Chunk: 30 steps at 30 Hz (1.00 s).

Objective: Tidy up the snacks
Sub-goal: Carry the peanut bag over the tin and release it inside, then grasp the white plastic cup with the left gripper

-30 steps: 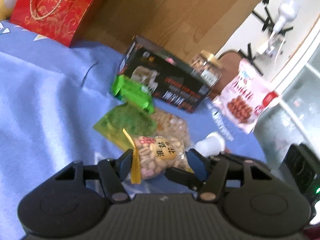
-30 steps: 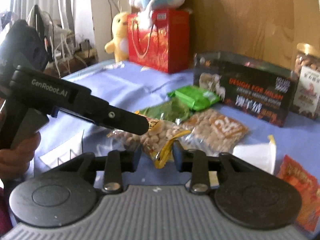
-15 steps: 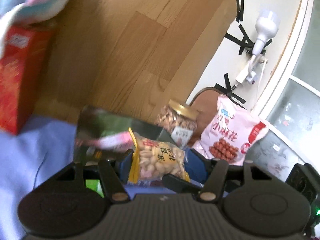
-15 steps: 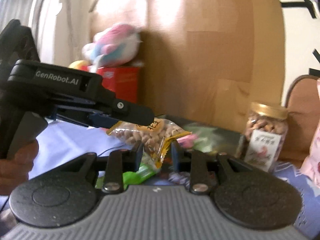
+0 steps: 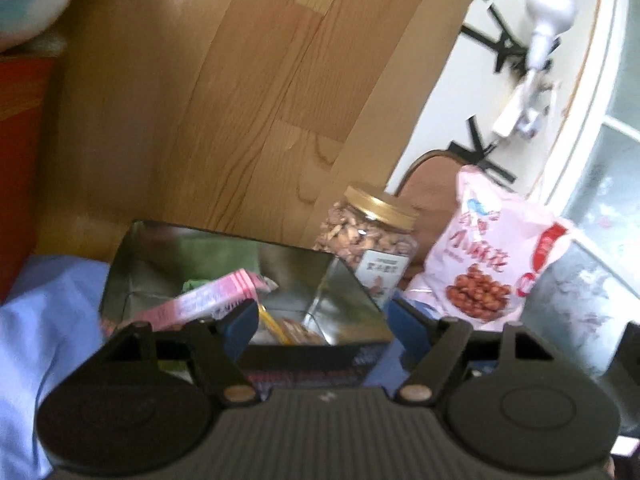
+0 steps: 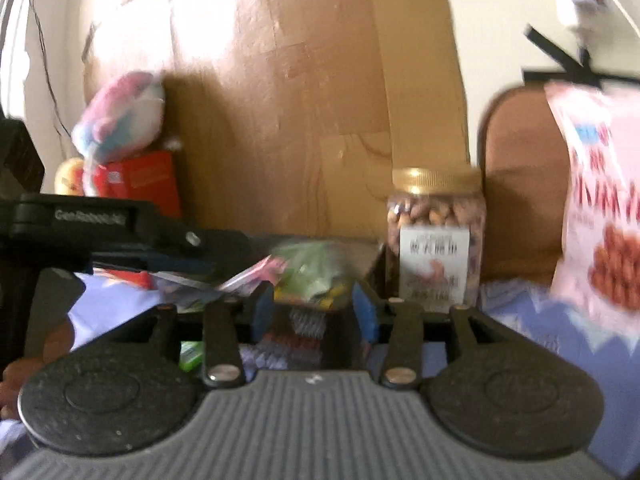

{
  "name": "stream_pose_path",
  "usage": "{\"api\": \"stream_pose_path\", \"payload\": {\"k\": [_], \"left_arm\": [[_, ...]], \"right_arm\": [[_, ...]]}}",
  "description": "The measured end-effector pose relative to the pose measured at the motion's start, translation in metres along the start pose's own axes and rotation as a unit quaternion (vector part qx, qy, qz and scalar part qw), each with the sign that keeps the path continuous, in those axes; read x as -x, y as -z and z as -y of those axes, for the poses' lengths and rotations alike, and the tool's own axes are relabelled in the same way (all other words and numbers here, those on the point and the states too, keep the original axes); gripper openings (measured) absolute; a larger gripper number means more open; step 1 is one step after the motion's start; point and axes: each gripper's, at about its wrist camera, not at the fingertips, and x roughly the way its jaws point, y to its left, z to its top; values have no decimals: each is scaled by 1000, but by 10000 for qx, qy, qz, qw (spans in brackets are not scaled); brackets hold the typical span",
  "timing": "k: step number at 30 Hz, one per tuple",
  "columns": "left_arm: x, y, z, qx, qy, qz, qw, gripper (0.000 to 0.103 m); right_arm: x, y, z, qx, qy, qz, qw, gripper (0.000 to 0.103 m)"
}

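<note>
An open dark snack box (image 5: 352,280) with a shiny lining stands on the blue cloth. Inside lie a pink packet (image 5: 200,304), a green packet (image 6: 316,268) and the peanut bag with its yellow strip (image 5: 280,326). My left gripper (image 5: 320,322) is open and empty just above the box's near wall. My right gripper (image 6: 314,314) is open and empty in front of the box (image 6: 368,264), with the left gripper's arm (image 6: 120,228) reaching over from the left.
A gold-lidded jar of nuts (image 5: 372,240) stands right of the box and shows in the right wrist view too (image 6: 436,236). A pink snack bag (image 5: 492,264) leans further right. A red gift bag (image 6: 140,180) with a plush toy (image 6: 120,120) stands left, against a wooden board (image 5: 260,100).
Both grippers lifted the peanut bag from the cloth to above the box, then opened. The bag now lies in the box.
</note>
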Motion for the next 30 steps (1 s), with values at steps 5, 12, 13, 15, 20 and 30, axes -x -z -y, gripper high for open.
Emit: {"api": "stream_pose_path", "payload": {"k": [5, 12, 13, 15, 20, 30], "left_arm": [[40, 38, -2, 217, 266, -179, 9992, 73], [76, 89, -5, 326, 29, -460, 9984, 73], [82, 93, -7, 346, -5, -457, 9984, 73], [95, 100, -13, 411, -107, -428, 9982, 73], [118, 115, -29, 718, -275, -385, 9963, 73], [132, 126, -45, 1130, -244, -427, 9924, 73]], "right_arm": [[32, 29, 5, -572, -861, -487, 9935, 60], [31, 62, -20, -675, -876, -1148, 9872, 56], [32, 65, -25, -621, -799, -1088, 9889, 51], [32, 65, -31, -516, -761, -1119, 9895, 43], [42, 69, -61, 19, -1000, -1095, 9889, 41], [45, 73, -92, 395, -1546, -1237, 9794, 46]]}}
